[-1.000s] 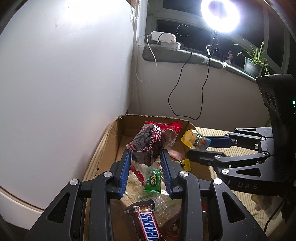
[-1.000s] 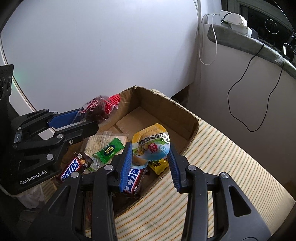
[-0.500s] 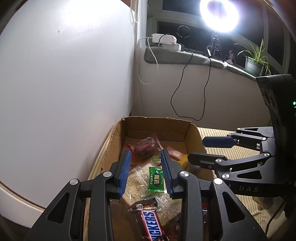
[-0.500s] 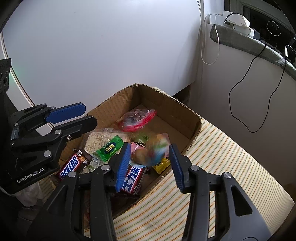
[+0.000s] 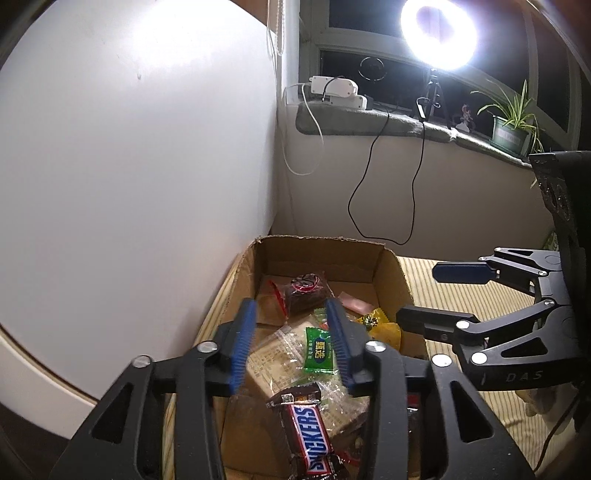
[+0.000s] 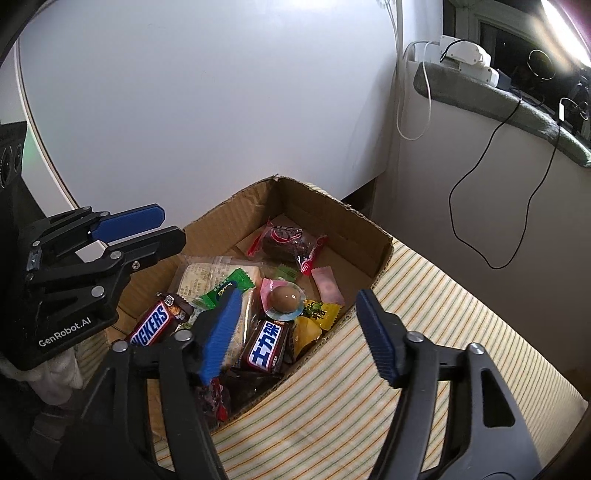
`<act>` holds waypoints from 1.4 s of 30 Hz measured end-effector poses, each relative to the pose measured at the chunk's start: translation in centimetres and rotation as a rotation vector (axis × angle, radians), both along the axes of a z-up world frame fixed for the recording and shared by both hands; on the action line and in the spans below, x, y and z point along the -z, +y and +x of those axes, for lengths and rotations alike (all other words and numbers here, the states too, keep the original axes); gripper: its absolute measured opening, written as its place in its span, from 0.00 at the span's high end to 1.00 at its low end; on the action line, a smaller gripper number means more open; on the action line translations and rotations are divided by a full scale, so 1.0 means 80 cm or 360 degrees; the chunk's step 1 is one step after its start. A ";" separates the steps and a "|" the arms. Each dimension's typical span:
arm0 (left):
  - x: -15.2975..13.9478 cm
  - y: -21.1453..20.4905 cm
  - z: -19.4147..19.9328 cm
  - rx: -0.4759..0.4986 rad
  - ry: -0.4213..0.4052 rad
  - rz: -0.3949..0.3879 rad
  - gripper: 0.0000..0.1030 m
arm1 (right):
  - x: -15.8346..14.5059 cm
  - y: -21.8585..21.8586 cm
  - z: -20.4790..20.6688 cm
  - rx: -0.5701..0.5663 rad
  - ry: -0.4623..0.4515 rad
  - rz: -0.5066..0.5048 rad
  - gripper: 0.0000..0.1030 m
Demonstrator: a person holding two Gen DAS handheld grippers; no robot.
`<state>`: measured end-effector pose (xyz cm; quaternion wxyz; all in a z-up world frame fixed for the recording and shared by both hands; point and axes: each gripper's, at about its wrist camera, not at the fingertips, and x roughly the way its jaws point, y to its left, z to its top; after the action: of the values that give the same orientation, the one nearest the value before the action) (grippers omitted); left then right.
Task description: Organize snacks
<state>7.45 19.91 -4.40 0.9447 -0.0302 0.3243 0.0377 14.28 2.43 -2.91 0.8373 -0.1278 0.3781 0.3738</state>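
A cardboard box (image 5: 386, 271) (image 6: 343, 218) holds several snacks. The dark red-wrapped cake (image 5: 306, 290) (image 6: 286, 242) lies at its far end. The clear pack with a brown egg (image 6: 284, 299) lies in the middle, on other snacks. Snickers bars (image 5: 310, 439) (image 6: 153, 325), a green candy (image 5: 317, 350) and a cracker pack (image 6: 207, 273) lie nearer. My left gripper (image 5: 291, 347) (image 6: 147, 230) is open and empty above the box. My right gripper (image 6: 299, 332) (image 5: 436, 291) is open and empty over the box's right edge.
The box sits on a striped yellow mat (image 6: 424, 314) against a white wall (image 5: 129, 166). A sill (image 5: 388, 123) behind carries a power strip, hanging black cables, a ring light (image 5: 437, 33) and a potted plant (image 5: 511, 122).
Both grippers opened. The red-wrapped cake dropped from my left gripper into the box's far end. The egg pack dropped from my right gripper into the box's middle. Both grippers rose slightly.
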 end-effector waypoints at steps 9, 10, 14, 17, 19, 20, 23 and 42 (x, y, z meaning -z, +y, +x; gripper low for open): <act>-0.008 -0.007 -0.015 -0.0052 -0.0022 0.0028 0.25 | -0.012 -0.023 -0.019 0.0091 -0.0060 0.0031 0.12; -0.009 -0.007 -0.017 -0.0058 -0.0023 0.0029 0.24 | -0.014 -0.028 -0.021 0.0112 -0.0063 0.0040 0.11; -0.012 -0.010 -0.029 -0.0083 -0.0033 0.0025 0.23 | -0.022 -0.043 -0.031 0.0204 -0.0100 0.0047 0.07; -0.013 -0.014 -0.039 -0.0099 -0.0040 0.0031 0.23 | -0.030 -0.054 -0.043 0.0263 -0.0132 0.0055 0.06; -0.015 -0.017 -0.048 -0.0108 -0.0048 0.0029 0.22 | -0.036 -0.065 -0.052 0.0303 -0.0150 0.0076 0.05; -0.016 -0.019 -0.053 -0.0116 -0.0051 0.0026 0.22 | -0.038 -0.070 -0.057 0.0325 -0.0160 0.0083 0.03; -0.017 -0.027 -0.070 -0.0138 -0.0067 0.0030 0.22 | -0.046 -0.083 -0.072 0.0383 -0.0192 0.0097 0.01; -0.013 -0.056 -0.119 -0.0171 -0.0068 -0.0016 0.21 | -0.041 -0.120 -0.153 0.0517 -0.0285 0.0106 0.00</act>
<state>-2.11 15.45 -3.39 0.9478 -0.0531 0.3023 0.0859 2.05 -7.18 0.41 0.9207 -0.0701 0.3051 0.2332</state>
